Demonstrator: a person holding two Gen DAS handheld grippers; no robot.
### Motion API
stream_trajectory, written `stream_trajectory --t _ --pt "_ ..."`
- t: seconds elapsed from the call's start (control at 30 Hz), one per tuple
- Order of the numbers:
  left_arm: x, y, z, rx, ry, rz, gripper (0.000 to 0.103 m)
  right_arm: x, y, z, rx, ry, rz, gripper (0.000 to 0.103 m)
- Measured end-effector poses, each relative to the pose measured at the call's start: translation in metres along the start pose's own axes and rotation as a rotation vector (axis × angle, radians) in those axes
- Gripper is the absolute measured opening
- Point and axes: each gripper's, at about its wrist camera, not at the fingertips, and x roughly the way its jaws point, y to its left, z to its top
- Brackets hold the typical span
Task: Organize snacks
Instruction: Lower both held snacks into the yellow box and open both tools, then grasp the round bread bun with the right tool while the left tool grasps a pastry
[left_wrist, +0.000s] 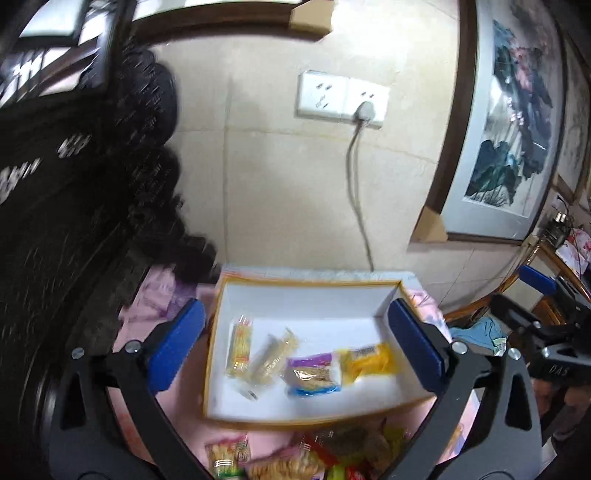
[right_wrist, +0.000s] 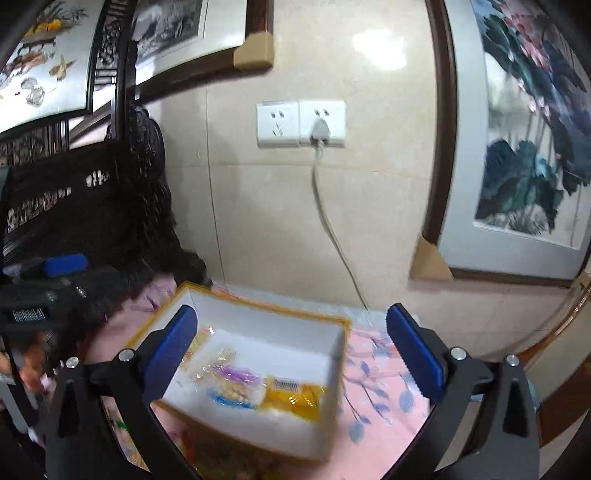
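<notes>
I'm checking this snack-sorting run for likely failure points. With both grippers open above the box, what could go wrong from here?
1. The loose snacks lie heaped and overlapping at the box's near side, so a pinch may catch two packets or slip.
2. The white box is light-looking; the left gripper or right gripper could nudge its wall and shift it on the pink cloth.
3. Both views are blurred, so aim may suffer.

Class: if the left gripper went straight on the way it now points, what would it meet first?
Probably the white box. The open, empty left gripper points at its interior, so it would likely meet a packet such as the purple one or the box floor. Depth is unclear.
</notes>
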Motion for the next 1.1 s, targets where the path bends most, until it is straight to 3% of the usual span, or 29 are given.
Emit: stream_trajectory --t 0.23,0.4,0.53,0.7,0.97,1.03,1.1 --pt "-0.020 0.026 -0.075 -0.094 0.146 0.031 0.101 -0.021 -0.045 -0.094 0.103 0.186 -0.046 0.102" --pt "-0.041 0.021 -0.120 -0.062 0.212 -0.007 0.101 -0.021 -0.063 -0.161 0.121 0.320 -0.005 0.102" --pt "-0.051 0.005 -0.136 -0.013 0.251 -0.047 0.101 -0.003 -0.063 -0.183 0.063 0.389 0.038 0.101" --pt "-0.059 -0.006 -0.145 0.013 0.263 -0.063 0.101 0.033 -0.066 -0.199 -0.014 0.493 0.112 0.082" --pt "-0.063 -0.022 -0.146 0.064 0.274 -0.075 0.101 0.064 -0.049 -0.207 -0.141 0.559 0.209 0.081" --pt "-0.061 -0.027 -0.146 0.087 0.281 -0.084 0.101 0.076 -0.048 -0.212 -0.157 0.586 0.221 0.075" --pt "-0.059 -0.033 -0.146 0.114 0.285 -0.092 0.101 0.081 -0.052 -0.214 -0.124 0.603 0.244 0.059"
